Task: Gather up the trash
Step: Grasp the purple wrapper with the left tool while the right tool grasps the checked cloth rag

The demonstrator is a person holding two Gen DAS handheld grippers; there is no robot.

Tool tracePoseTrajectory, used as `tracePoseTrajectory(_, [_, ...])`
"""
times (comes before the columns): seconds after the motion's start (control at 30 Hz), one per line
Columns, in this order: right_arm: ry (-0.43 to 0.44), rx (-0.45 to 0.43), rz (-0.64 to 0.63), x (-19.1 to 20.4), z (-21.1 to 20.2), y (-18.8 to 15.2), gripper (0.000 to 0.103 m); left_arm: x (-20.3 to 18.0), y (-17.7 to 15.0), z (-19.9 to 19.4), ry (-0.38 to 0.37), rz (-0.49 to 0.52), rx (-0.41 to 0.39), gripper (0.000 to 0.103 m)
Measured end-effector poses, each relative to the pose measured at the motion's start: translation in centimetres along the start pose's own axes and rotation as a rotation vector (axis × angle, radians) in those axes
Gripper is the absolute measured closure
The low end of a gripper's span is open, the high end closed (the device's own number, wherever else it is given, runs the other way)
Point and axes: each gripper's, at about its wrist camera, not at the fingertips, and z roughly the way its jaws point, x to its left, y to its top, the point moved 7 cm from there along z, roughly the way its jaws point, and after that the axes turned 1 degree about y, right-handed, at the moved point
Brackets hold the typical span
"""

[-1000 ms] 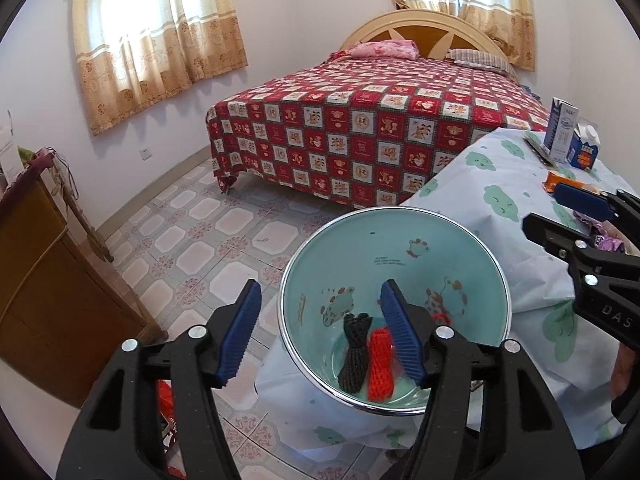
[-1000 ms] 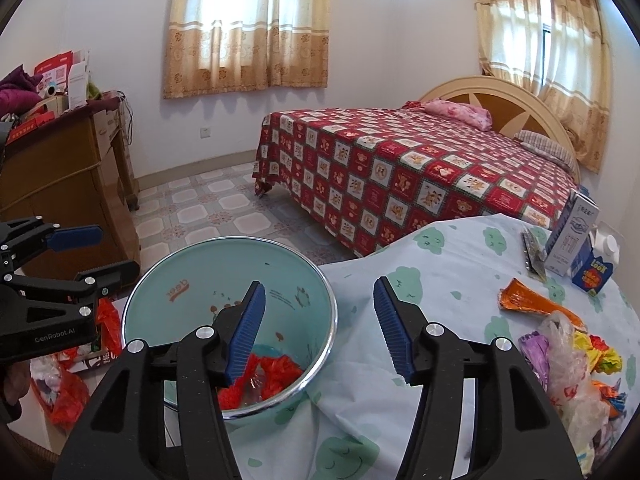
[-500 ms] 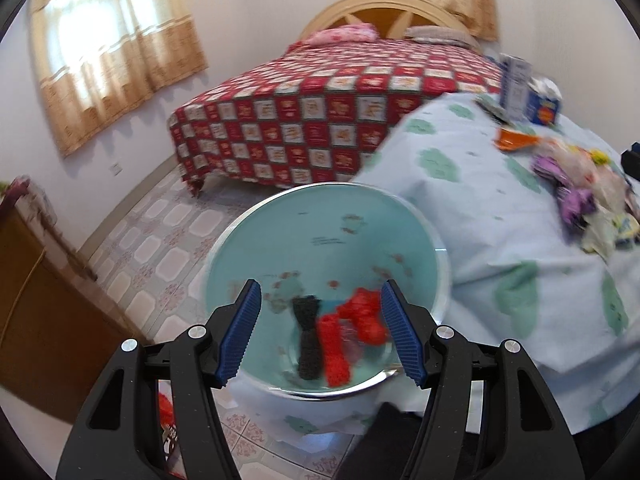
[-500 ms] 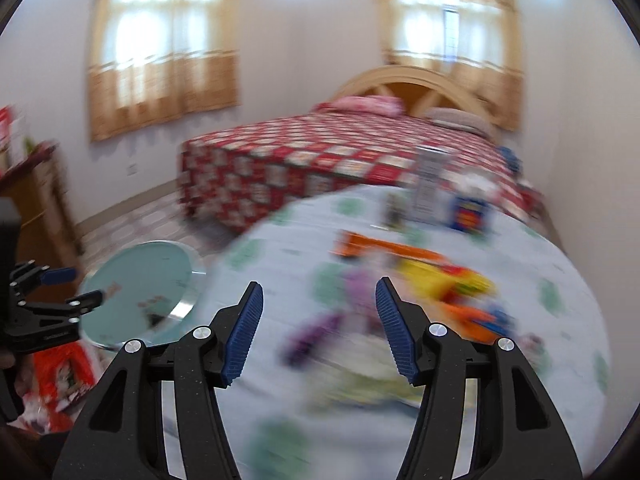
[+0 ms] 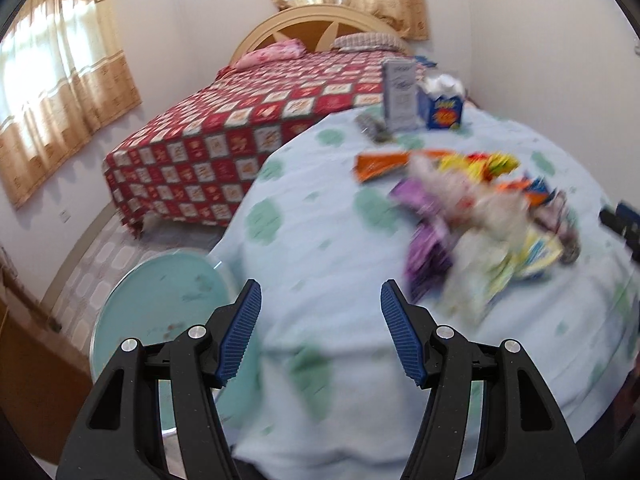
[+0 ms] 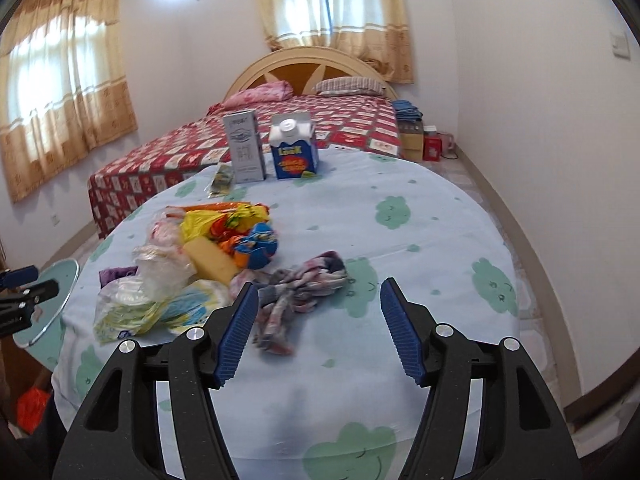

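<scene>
Presently: right tool [image 6: 316, 328] spread wide, empty, aimed at crumpled rag [image 6: 298, 294] beside wrapper heap [image 6: 192, 268] on tabletop [image 6: 420, 240]. Left tool [image 5: 320, 332] likewise agape, empty, near teal basin [image 5: 160, 300] parked at table edge for drops.

Left wrist view looks from the worktop [image 5: 320, 240] near edge toward the bed [image 5: 248, 120] at 11 o'clock; right wrist view sits close above the worktop [image 6: 420, 248], bed [image 6: 340, 120] at 12 o'clock; both share the wrapper pile [image 5: 480, 216] [image 6: 192, 264].
</scene>
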Motion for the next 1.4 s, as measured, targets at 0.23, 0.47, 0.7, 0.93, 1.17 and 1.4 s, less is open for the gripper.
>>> tracePoseTrajectory(0.23, [0.024, 0.01, 0.019, -0.8, 0.9, -0.7, 0.037, -4.3, 2.3, 2.5, -0.017, 0.053, 0.015, 0.041])
tracePoseTrajectory(0.47, [0.037, 0.01, 0.042, -1.4, 0.8, -1.1, 0.034, -5.5, 0.5, 5.7, -0.077, 0.048, 0.119, 0.088])
tracePoseTrajectory(0.7, [0.033, 0.027, 0.051, -1.4, 1.2, -1.3, 0.034, -4.0, 1.6, 3.0, -0.094, 0.058, 0.065, 0.096])
tracePoseTrajectory(0.93, [0.025, 0.07, 0.037, -0.4, 2.3, -0.7, 0.044, -0.6, 2.6, -1.0, -0.044, 0.06, -0.046, 0.096])
tracePoseTrajectory(1.17, [0.072, 0.135, 0.069, 1.3, 4.2, -0.5, 0.051, 1.5, 1.2, -3.3, -0.038, 0.054, -0.071, 0.096])
tracePoseTrajectory(1.4, [0.101, 0.213, 0.079, 1.7, 5.4, -1.9, 0.08, 4.5, -1.0, -4.8, -0.001, 0.05, -0.078, 0.096])
